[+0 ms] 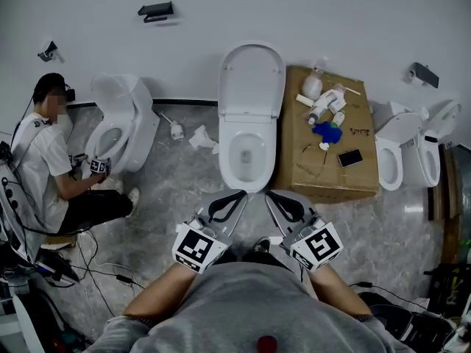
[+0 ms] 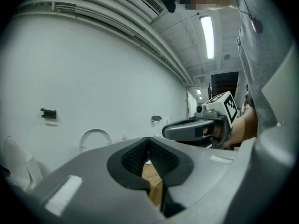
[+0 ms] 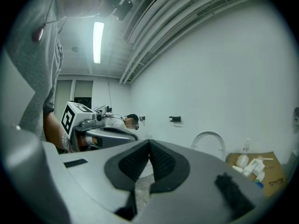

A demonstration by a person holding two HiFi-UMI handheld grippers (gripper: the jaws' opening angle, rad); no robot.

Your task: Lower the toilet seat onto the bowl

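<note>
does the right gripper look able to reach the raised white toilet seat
Probably yes: the right gripper, shut and empty, sits in front of the white toilet bowl, and nothing stands between it and the raised white toilet seat.

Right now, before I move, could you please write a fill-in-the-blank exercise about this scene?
The toilet seat stands ____, not lowered onto the bowl.
The left claw and the right claw are both ____ and empty.
In the head view, the cardboard box stands to the ____ of the bowl.
Missing words: raised; shut; right.
</note>
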